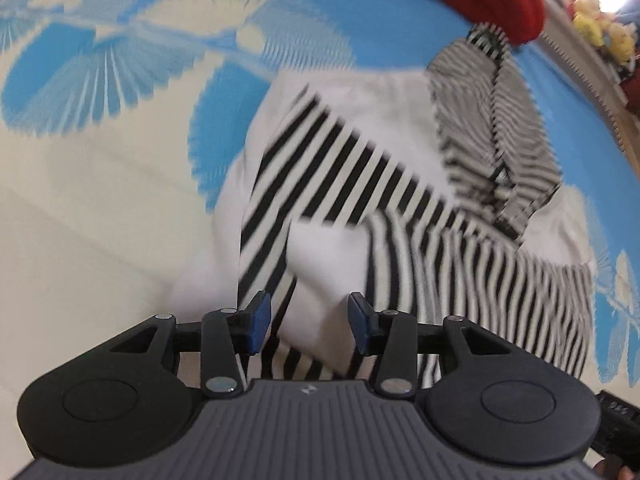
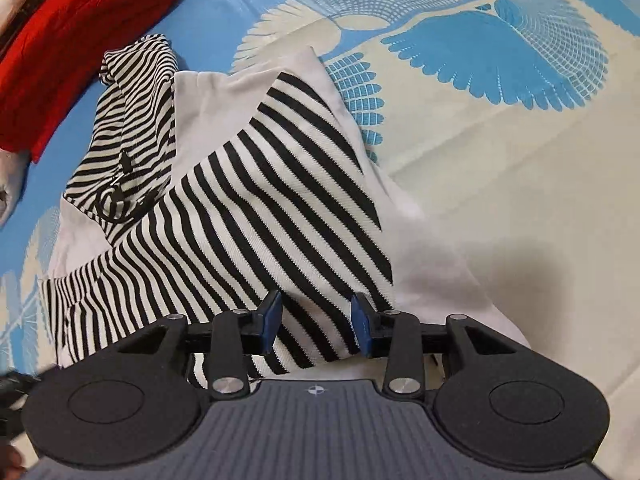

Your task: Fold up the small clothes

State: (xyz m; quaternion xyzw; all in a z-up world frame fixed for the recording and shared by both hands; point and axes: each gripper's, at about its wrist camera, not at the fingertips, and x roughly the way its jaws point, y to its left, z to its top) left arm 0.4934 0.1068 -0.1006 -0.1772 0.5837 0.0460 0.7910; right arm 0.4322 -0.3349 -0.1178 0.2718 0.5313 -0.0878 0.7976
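On bedsheet (image 2: 500, 200), striped top (image 2: 280, 200) lies diagonally, hood toward red cloth (image 2: 72, 32).

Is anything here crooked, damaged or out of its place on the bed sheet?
Nothing looks damaged. The striped garment is only half folded: one striped panel lies slanted across the white part, and its hood end is bunched up beside the red cloth.

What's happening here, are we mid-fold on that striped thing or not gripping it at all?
A person is working with a handheld gripper in each hand over a black-and-white striped garment lying partly folded on a blue and cream patterned sheet. The left gripper and right gripper both point down at the near edge of the garment with jaws apart, pads not pressing on cloth, so nothing is held. A red garment lies at the far side, untouched.
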